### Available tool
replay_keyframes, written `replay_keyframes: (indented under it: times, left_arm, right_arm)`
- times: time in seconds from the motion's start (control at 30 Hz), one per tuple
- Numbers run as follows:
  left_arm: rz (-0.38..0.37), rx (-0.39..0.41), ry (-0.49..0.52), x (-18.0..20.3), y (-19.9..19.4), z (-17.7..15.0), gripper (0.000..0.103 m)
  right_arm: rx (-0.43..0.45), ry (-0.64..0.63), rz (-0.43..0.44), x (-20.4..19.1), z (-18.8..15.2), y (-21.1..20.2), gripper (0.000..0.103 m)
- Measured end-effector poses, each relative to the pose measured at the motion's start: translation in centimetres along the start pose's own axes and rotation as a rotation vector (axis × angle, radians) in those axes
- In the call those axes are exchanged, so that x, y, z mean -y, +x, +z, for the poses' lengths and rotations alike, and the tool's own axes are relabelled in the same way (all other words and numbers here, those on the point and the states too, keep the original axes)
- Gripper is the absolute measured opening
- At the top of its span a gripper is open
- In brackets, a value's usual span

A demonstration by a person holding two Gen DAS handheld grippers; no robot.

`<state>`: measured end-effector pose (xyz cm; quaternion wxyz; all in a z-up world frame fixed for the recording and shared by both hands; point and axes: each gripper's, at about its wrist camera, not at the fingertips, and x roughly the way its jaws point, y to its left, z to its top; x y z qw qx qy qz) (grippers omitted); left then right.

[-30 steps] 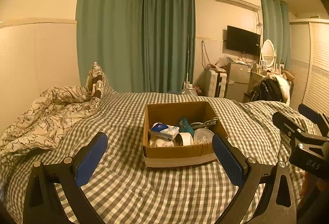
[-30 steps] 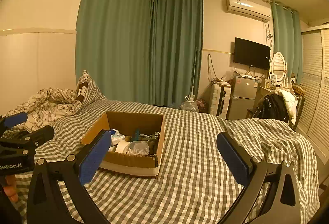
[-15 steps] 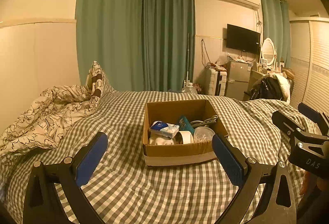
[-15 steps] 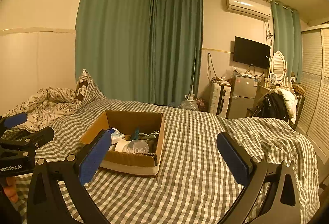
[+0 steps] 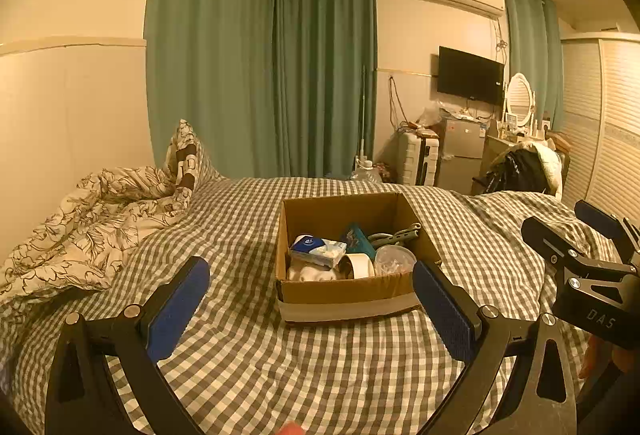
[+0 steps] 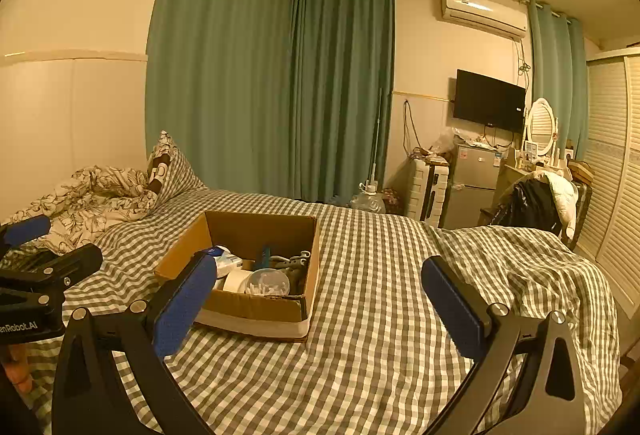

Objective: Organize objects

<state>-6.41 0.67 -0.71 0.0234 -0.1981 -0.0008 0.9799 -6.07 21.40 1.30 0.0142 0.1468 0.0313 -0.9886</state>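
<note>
Both hand-held grippers, left (image 5: 310, 305) and right (image 6: 318, 301), are staying wide open and empty, still hovering near the filled cardboard box (image 5: 344, 293) on the bed (image 5: 320, 375).

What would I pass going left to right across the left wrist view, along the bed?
Floral quilt → left gripper, open → cardboard box → right gripper, at the picture's right edge.
</note>
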Motion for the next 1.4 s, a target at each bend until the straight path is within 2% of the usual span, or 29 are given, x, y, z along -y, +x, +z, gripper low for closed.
replay_keyframes:
  times: [1.4]
  left_arm:
    - [0.006, -0.004, 0.011, -0.13, 0.03, -0.29, 0.103]
  right_arm:
    - [-0.010, -0.015, -0.002, 0.00, -0.31, -0.01, 0.103]
